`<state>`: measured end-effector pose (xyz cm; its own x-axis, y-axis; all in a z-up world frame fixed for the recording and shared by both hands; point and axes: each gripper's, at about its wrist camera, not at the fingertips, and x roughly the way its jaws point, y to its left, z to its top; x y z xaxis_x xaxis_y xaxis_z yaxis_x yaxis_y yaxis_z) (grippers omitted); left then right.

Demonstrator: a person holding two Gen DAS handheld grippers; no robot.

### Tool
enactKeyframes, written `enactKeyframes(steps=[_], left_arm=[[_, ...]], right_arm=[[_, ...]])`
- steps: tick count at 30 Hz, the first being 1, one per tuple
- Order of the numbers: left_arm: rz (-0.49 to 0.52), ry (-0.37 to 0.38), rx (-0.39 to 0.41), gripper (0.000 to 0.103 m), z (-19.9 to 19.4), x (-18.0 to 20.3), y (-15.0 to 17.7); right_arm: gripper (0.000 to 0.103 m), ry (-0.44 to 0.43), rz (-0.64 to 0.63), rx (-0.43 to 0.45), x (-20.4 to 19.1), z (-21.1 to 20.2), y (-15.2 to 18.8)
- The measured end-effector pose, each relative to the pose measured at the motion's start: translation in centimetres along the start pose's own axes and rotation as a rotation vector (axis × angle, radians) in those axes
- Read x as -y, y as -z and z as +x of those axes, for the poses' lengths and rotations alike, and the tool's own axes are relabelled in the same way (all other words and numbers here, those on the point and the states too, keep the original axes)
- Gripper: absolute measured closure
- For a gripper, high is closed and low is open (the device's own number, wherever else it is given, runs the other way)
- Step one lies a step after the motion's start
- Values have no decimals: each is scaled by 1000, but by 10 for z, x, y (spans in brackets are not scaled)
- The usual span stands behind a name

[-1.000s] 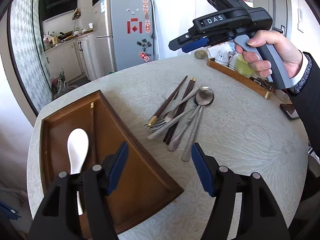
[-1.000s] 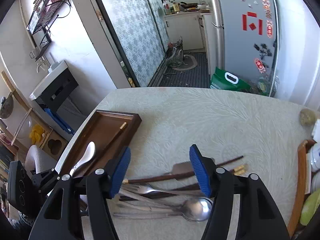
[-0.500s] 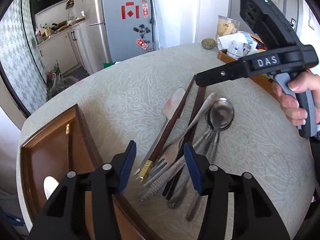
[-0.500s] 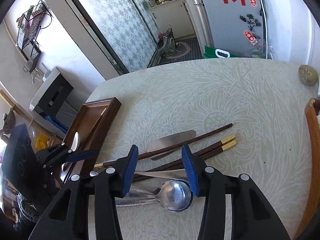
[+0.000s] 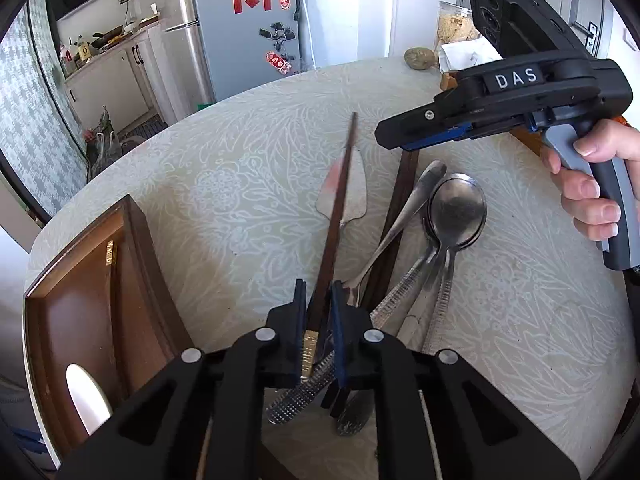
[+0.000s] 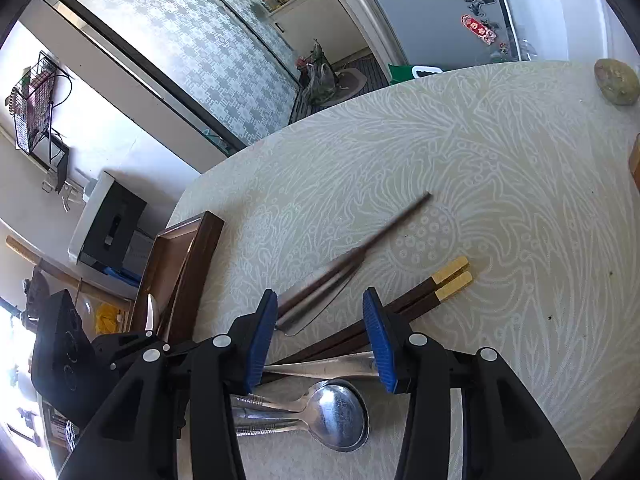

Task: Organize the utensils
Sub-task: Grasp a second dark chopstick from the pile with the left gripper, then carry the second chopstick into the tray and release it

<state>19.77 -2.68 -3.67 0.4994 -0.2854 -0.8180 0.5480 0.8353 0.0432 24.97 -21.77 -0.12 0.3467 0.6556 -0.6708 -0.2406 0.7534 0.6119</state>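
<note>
My left gripper (image 5: 318,308) is shut on the gold-capped end of a dark chopstick (image 5: 336,208), which points away over the pile and looks blurred in the right wrist view (image 6: 360,252). The pile holds a butter knife (image 5: 346,196), more chopsticks (image 6: 424,288), a fork and steel spoons (image 5: 456,208). My right gripper (image 6: 320,336) is open and hovers over the pile's far side, straddling the chopsticks and the fork handle (image 6: 320,368). It shows at the upper right of the left wrist view (image 5: 424,136). The wooden tray (image 5: 132,240) at the left holds a white spoon (image 5: 86,400).
The round table has a pale leaf-pattern cloth (image 6: 480,160). A small stone (image 6: 616,80) lies near its far edge. A second wooden tray with jars and paper (image 5: 468,56) stands at the far right. A fridge (image 5: 248,20) stands beyond the table.
My left gripper moved from over the tray to the pile and closed on the chopstick's gold end. My right gripper came down closer over the pile and narrowed somewhat.
</note>
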Motion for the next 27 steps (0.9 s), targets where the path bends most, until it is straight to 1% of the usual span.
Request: enactKeyframes(steps=[4,7,11,13,16,18,19,20,21,22,23,27], left_arm=[[24,0,13,91,-6,10,2],[3,13,44,92,-17,13,1],[-10,32,82,92,-33,20,2],[-9,39,96,92,-40,25,4],[11,56,96,92,-43,36,8],[37,45,92,92,-42,46,11],[51,39,93,92,-41,50,13],[60,38,93,92,-41,52,16],[64,50,81,92,-39,54,17],[71,59,78,92,-39,57,19],[77,51,75,92,-37,58,21],[82,53,55,92,-32,60,27]], right_arm=[[58,12,7,-10,-2,6,1],[58,10,29,-9,-3,10,-2],[53,24,61,-18,1,18,-7],[52,13,92,-27,3,22,-7],[48,5,120,-17,3,24,-8],[48,35,97,-15,-2,25,-7],[49,67,74,-16,-6,26,-7],[59,111,55,-17,-10,27,-7],[72,140,42,-22,-12,30,-7],[77,166,29,-22,-12,31,-6],[86,183,18,-21,-13,32,-6],[87,181,-2,-6,-16,29,-3]])
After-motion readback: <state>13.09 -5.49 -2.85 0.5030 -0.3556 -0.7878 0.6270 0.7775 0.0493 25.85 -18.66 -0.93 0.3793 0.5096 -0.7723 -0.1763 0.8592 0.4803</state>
